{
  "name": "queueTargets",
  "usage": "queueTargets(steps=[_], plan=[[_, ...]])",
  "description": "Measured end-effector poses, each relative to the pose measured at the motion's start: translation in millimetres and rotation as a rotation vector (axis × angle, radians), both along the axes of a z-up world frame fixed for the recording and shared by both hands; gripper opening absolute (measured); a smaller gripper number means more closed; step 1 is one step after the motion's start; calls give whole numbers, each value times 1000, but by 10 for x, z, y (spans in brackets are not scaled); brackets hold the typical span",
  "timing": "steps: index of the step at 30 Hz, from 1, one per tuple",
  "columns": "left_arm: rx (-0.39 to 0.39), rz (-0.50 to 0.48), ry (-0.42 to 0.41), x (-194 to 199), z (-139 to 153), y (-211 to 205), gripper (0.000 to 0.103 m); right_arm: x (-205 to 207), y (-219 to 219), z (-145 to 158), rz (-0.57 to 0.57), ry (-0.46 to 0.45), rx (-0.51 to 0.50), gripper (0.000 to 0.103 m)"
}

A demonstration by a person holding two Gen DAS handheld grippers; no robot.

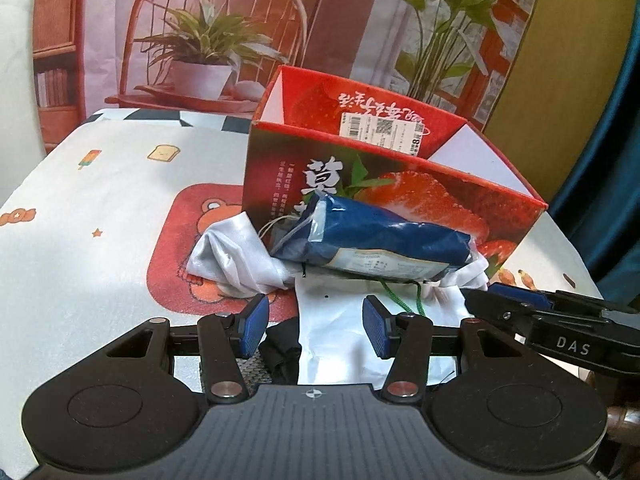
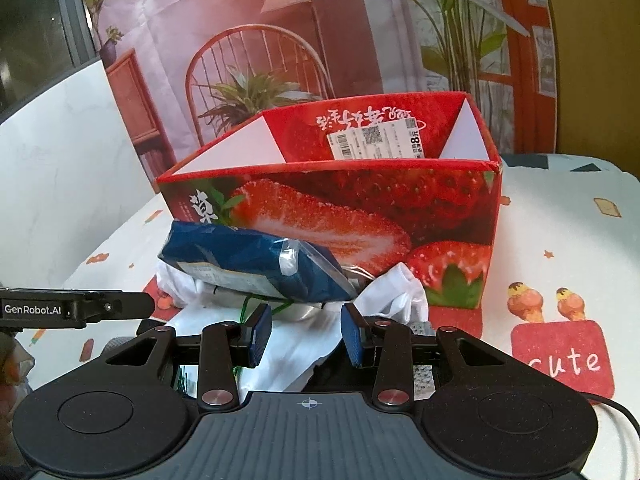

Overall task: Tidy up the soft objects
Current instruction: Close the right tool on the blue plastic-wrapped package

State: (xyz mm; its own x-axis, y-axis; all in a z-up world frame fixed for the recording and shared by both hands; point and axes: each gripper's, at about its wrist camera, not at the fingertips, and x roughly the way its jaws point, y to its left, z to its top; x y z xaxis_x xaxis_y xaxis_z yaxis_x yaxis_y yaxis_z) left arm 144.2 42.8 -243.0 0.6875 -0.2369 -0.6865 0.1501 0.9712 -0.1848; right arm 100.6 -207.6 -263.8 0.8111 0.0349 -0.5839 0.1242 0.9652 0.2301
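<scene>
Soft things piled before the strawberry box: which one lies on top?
The blue plastic packet lies on top, resting across the white cloth and the flat white bag beneath it.

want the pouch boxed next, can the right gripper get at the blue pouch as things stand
Probably yes. The blue pouch lies on top of the white cloth, just ahead of the right gripper, whose jaws stand apart with nothing between them. Only the strawberry box stands behind it.

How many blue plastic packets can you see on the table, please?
1. The crinkled blue plastic packet lies atop the white cloth pile, against the front of the red strawberry cardboard box. More may be hidden beneath it.
</scene>
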Motion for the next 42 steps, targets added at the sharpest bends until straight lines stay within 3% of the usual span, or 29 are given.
queueTargets(steps=[14, 21, 30, 38, 42], plan=[[-16, 20, 4, 54, -20, 66, 53, 4, -8, -39, -6, -3, -19, 40], [13, 8, -32, 96, -7, 76, 53, 62, 21, -13, 29, -27, -103, 42], [100, -159, -72, 397, -2, -40, 53, 342, 62, -66, 103, -6, -143, 42], [89, -226, -64, 606, -101, -93, 54, 498, 84, -102, 136, 16, -160, 43], [78, -272, -53, 679, -137, -131, 54, 584, 63, -136, 137, 37, -155, 48]])
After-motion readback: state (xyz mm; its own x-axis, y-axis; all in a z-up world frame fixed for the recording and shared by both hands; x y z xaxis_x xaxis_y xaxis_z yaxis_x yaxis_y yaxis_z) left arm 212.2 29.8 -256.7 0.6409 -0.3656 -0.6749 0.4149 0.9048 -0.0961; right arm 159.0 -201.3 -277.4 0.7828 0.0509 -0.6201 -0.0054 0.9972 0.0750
